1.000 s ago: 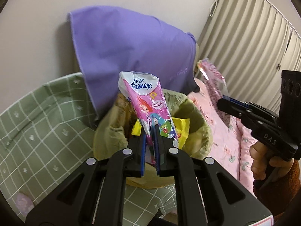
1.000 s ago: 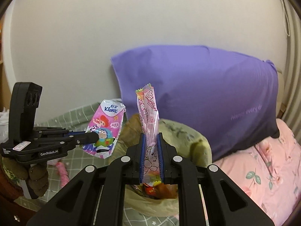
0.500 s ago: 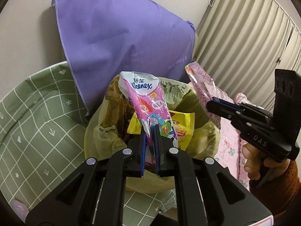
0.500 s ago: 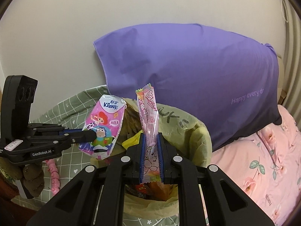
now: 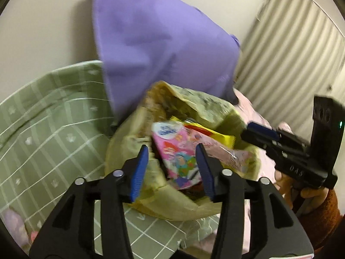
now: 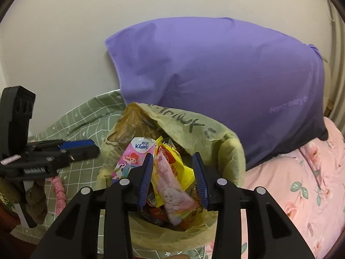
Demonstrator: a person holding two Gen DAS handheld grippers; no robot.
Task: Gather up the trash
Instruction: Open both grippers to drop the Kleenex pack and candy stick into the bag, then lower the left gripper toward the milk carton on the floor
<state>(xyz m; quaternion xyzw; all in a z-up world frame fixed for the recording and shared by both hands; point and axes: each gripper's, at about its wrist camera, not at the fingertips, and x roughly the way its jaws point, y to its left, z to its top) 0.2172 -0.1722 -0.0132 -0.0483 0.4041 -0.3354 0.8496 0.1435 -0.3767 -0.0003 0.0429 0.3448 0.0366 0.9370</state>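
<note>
Both hand-held grippers hung over the mouth of the yellow-green trash bag (image 6: 226, 129), which sat on a bed w/ a green checked blanket (image 5: 43, 116) on one side and a pink floral sheet (image 6: 301, 183) on the other. Left hand-held gripper (image 5: 172, 168) had its jaws spread wide, nothing between the blue pads; the pink Kleenex tissue pack (image 5: 176, 157) lay loose in the bag opening below and between them, tilted, printed side up. In the right wrist view the same pack (image 6: 131, 157) leaned against the bag's left inner wall. Right hand-held gripper (image 6: 173, 179) was also wide open, holding nothing; the long pink snack wrapper (image 6: 170, 187) lay in the bag between its pads, resting on a yellow wrapper (image 6: 183, 170) and other dark trash lower down, not clearly identifiable. From the left wrist view the pink wrapper (image 5: 228, 153) lay across the bag's right rim, next to the tissue pack. A purple pillow (image 6: 215, 75) stood against the wall right behind the bag, touching its back edge. Ribbed beige curtain (image 5: 291, 54) showed at far right. Left view was motion-blurred, so fine print was unreadable there
</note>
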